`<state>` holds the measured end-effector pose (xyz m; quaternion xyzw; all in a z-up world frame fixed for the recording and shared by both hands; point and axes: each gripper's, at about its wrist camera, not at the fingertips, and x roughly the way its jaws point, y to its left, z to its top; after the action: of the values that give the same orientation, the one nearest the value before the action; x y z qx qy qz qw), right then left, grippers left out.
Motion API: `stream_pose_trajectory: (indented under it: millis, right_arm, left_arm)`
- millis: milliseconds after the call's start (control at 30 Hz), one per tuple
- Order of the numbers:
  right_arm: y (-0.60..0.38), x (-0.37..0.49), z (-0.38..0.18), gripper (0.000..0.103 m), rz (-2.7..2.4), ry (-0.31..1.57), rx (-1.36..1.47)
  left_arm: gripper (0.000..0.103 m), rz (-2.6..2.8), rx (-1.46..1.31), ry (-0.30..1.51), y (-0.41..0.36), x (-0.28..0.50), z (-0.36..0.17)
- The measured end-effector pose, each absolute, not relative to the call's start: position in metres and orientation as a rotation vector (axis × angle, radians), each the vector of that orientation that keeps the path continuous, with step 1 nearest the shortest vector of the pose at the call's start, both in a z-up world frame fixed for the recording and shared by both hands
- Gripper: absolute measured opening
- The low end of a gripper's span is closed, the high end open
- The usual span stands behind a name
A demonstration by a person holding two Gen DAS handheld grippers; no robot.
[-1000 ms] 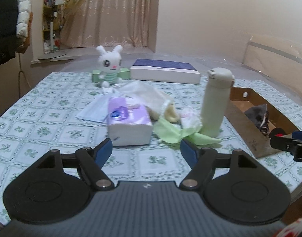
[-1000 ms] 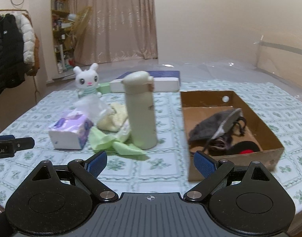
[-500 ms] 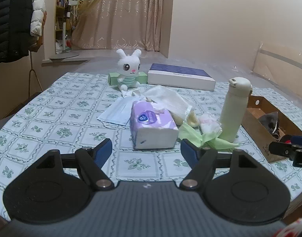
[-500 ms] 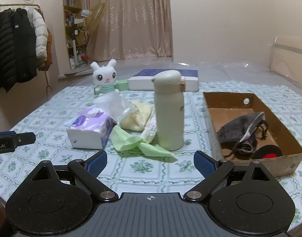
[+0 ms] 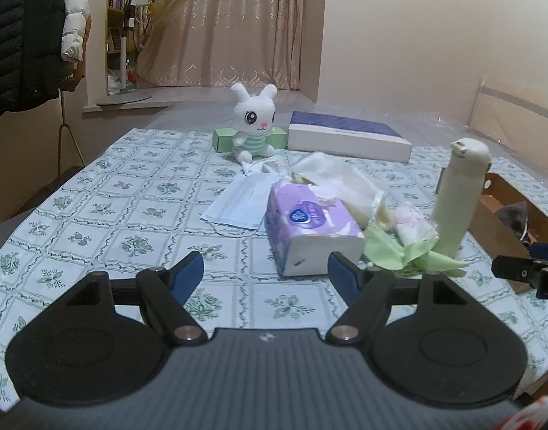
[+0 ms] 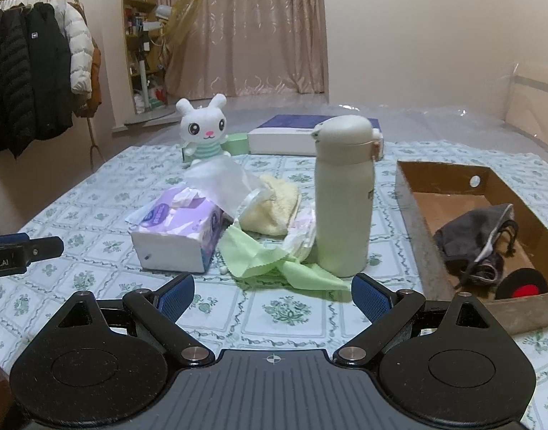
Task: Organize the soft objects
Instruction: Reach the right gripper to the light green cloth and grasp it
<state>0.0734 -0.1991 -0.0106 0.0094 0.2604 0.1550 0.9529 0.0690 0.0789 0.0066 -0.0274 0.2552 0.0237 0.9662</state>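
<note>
The soft things were heaped mid-table [image 5: 105, 193]: a tissue pack [image 5: 309, 229], a green cloth [image 6: 270, 258] and a yellow towel [image 6: 274, 208] crowded against an upright bottle [image 6: 343, 197], presumably awaiting sorting into the cardboard box [image 6: 410, 215]. Both the left gripper [image 5: 265, 274] and the right gripper [image 6: 272, 294] were held short of the heap, jaws spread and empty. A face mask [image 5: 238, 200] was shown only from the left wrist; the box's grey pouch [image 6: 471, 236] was seen clearly only from the right.
</note>
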Motion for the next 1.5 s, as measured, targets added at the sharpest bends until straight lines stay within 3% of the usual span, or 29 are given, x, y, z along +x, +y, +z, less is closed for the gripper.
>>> stream_pose_trajectory:
  millis: [1100,1133,1167,1300,1467,1500]
  right_arm:
    - [-0.169,0.196,-0.087,0.093,0.164,0.645,0.159]
    - [-0.168,0.197,-0.089,0.088,0.16,0.651,0.154]
    - [-0.168,0.198,-0.09,0.076,0.158,0.655,0.149]
    - [-0.166,0.197,-0.092,0.055,0.152,0.66,0.118]
    - [-0.164,0.19,-0.091,0.008,0.179,0.68,0.089]
    - [-0.163,0.187,-0.09,0.007,0.188,0.684,0.081]
  left_arm:
    - [0.074,-0.029,-0.117,0.601,0.1,0.172,-0.048]
    - [0.074,-0.03,-0.117,0.602,0.099,0.173,-0.05]
    - [0.074,-0.03,-0.118,0.604,0.098,0.174,-0.051]
    - [0.074,-0.031,-0.127,0.614,0.098,0.176,-0.055]
    - [0.074,-0.031,-0.131,0.62,0.096,0.172,-0.055]
    - [0.074,-0.03,-0.132,0.619,0.096,0.17,-0.054]
